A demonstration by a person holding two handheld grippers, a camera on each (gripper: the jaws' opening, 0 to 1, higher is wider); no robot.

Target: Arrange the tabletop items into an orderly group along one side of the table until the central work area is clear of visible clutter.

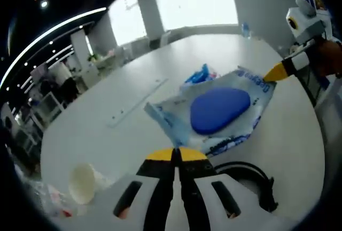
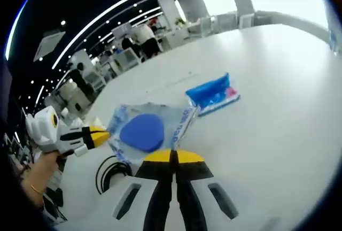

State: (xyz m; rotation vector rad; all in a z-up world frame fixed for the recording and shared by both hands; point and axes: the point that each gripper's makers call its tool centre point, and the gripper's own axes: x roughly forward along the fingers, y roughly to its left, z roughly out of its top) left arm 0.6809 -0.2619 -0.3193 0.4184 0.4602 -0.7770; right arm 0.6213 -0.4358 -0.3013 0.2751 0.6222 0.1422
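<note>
A clear printed plastic bag with a blue oval pad inside is stretched between both grippers over the white table. My left gripper is shut on the bag's near edge. The right gripper comes in from the right and pinches the bag's far corner. In the right gripper view, my right gripper is shut on the bag near the blue pad, and the left gripper grips its opposite side. A small blue packet lies just beyond the bag.
A coiled black cable lies beside the bag. A pale paper cup lies on its side near crumpled clear wrap. A water bottle stands at the far table edge. A hand holds the left gripper.
</note>
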